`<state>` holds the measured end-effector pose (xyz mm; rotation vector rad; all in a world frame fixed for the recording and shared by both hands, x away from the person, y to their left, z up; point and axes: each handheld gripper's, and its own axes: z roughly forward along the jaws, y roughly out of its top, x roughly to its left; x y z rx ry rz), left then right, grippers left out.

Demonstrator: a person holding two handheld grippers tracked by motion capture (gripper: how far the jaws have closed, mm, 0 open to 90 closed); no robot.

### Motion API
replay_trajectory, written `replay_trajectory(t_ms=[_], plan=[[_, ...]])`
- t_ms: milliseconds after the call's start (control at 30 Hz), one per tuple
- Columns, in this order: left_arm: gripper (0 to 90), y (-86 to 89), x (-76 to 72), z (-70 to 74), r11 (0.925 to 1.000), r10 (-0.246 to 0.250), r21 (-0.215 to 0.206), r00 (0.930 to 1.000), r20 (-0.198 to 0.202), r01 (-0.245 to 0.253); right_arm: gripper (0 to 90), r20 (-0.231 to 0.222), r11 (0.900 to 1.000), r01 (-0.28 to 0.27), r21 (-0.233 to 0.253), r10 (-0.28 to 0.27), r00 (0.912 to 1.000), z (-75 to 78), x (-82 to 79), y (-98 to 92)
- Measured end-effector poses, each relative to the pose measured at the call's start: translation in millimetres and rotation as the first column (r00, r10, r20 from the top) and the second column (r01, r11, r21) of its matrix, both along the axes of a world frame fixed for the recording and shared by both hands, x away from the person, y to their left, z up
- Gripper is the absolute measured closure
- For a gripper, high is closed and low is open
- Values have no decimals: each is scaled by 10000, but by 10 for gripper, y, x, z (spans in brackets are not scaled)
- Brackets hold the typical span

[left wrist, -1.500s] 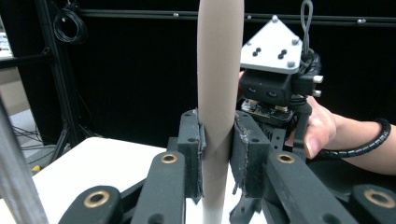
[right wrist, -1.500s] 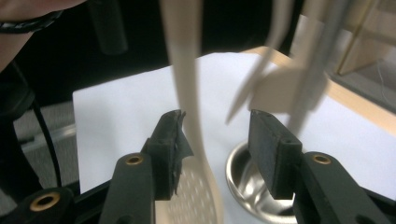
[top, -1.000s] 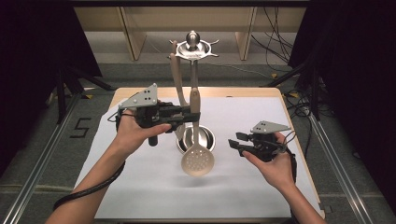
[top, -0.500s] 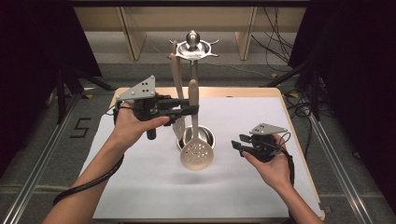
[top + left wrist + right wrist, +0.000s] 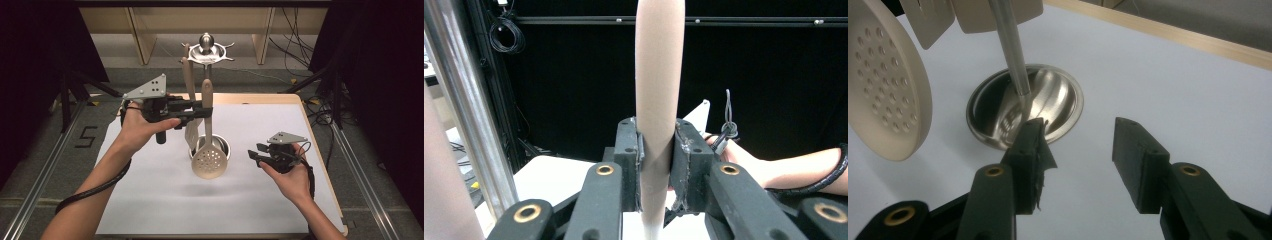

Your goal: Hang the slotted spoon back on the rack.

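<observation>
- Two grippers are at work over the white-covered table (image 5: 150, 200), one in each of the person's hands.
- The left gripper (image 5: 202, 111) is raised above the table, its jaws pinching the beige handle of a slotted spoon (image 5: 209, 161) (in the left gripper view the handle (image 5: 658, 100) stands upright, squeezed between the two black pads).
- The spoon hangs with its perforated round head low, in front of the round steel base (image 5: 222, 146) of a utensil stand; in the high view the head overlaps the base's near rim.
- A flat beige spatula (image 5: 190, 117) hangs just beside the spoon's handle, from the stand's top ring (image 5: 207, 51).
- The right gripper (image 5: 256, 153) is low and to the right of the base, apart from it, its jaws spread with nothing between them (right gripper view: white table surface fills the gap).
</observation>
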<state>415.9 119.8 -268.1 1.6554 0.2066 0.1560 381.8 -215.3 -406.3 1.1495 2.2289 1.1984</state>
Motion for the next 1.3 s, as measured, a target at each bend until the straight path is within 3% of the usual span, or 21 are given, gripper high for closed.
replay_trajectory(t_ms=[100, 200, 233, 300, 367, 633, 700, 900, 933, 1300], plan=[[744, -2, 15, 25, 10000, -29, 17, 10000, 19, 29, 568, 194, 10000, -15, 46, 15, 9998, -8, 8, 2], [744, -6, 26, 52, 10000, -48, 40, 10000, 36, 48, 568, 114, 10000, 10, 45, -10, 9999, 8, 6, -2], [744, -5, 32, 63, 10000, -71, 63, 9999, 80, 70, 568, 294, 10000, -34, -48, 36, 9996, 7, 17, -11], [744, -8, 40, 80, 10000, -62, 40, 10000, 69, 61, 567, 2, 9999, -120, 68, 120, 9999, 8, 15, -11], [744, -10, 48, 93, 10000, -79, 52, 9999, 92, 78, 567, 262, 9998, -136, -108, 139, 9996, 1, 27, -26], [744, -13, 99, 123, 9998, -193, 93, 9998, 26, 193, 563, 39, 9999, -103, 106, 102, 9999, 6, 15, -8], [744, -9, 114, 130, 9998, -196, 96, 9998, 4, 196, 563, 334, 9998, -150, -148, 154, 9993, 2, 28, -27], [744, -4, 148, 154, 9995, -249, 169, 9997, 17, 249, 563, 131, 9999, -114, -50, 114, 9998, 1, 23, -21], [744, -5, 152, 154, 9996, -241, 155, 9997, -15, 241, 563, -165, 9999, 94, 118, -92, 9998, 2, -2, -2], [744, 16, 223, 158, 9997, -194, 143, 9997, -139, 196, 563, -75, 10000, 32, 86, -31, 10000, 0, 5, -4]])
